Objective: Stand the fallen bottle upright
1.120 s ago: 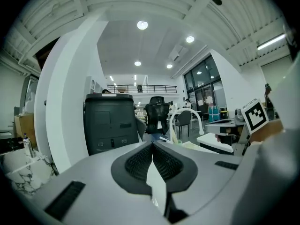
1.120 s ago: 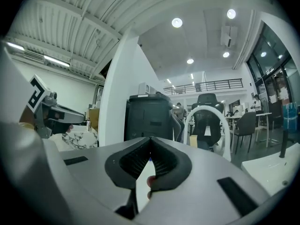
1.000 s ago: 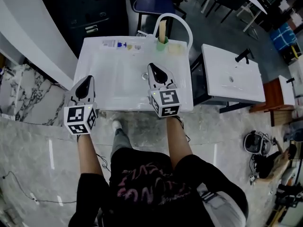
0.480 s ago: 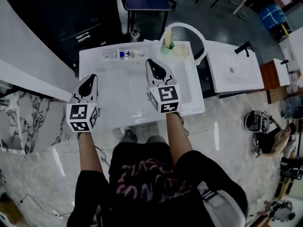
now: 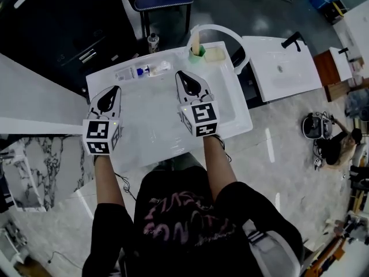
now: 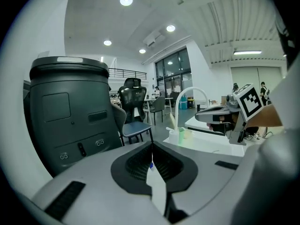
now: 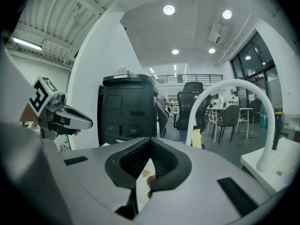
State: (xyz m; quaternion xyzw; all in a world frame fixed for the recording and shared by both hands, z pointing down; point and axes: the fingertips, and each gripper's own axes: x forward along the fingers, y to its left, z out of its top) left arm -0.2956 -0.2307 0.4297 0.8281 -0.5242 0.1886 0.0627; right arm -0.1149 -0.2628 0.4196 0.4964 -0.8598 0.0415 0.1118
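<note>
A clear bottle [image 5: 137, 72] with a blue band lies on its side on the back ledge of the white basin [image 5: 230, 120], left of the middle. My left gripper [image 5: 112, 92] hovers over the basin's left part, just in front of the bottle and a little left of it, jaws shut and empty. My right gripper [image 5: 184, 77] is over the middle of the basin, to the right of the bottle, jaws together with nothing between them. In the left gripper view the shut jaws [image 6: 151, 146] point at the ledge. The right gripper view shows its jaws [image 7: 150, 142] closed as well.
A green cup [image 5: 197, 52] holding a pale stick and a yellowish block [image 5: 214, 53] stand at the back right under an arched white faucet [image 5: 228, 32]. A small bottle [image 5: 153, 40] stands behind the basin. A second white basin [image 5: 279, 68] lies to the right, a dark cabinet [image 6: 70, 116] behind.
Both grippers have moved forward over the basin toward the back ledge. The left one has come in from the basin's left edge to just in front of the lying bottle.
</note>
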